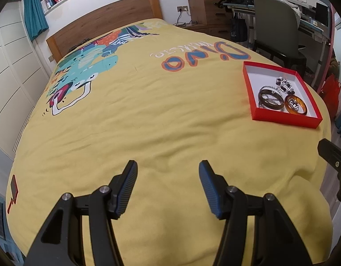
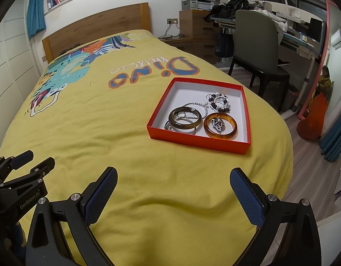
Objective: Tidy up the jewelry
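A shallow red box (image 2: 198, 145) with a white inside lies on the yellow bedspread; it also shows in the left wrist view (image 1: 285, 119). In it lie a dark brown bangle (image 2: 185, 119), an amber bangle (image 2: 220, 126) around a small silver piece, thin silver bracelets (image 2: 193, 105) and a beaded bracelet (image 2: 219, 103). My right gripper (image 2: 173, 177) is open and empty, above the bedspread in front of the box. My left gripper (image 1: 168, 168) is open and empty, left of the box; it also shows at the left edge of the right wrist view (image 2: 32, 157).
The yellow bedspread (image 1: 148, 115) with a dinosaur print covers the bed up to a wooden headboard (image 1: 103, 24). To the right stand a grey chair (image 2: 257, 44), a cluttered desk (image 2: 299, 33) and wooden drawers (image 2: 192, 24). The bed's right edge drops to a wooden floor (image 2: 310, 155).
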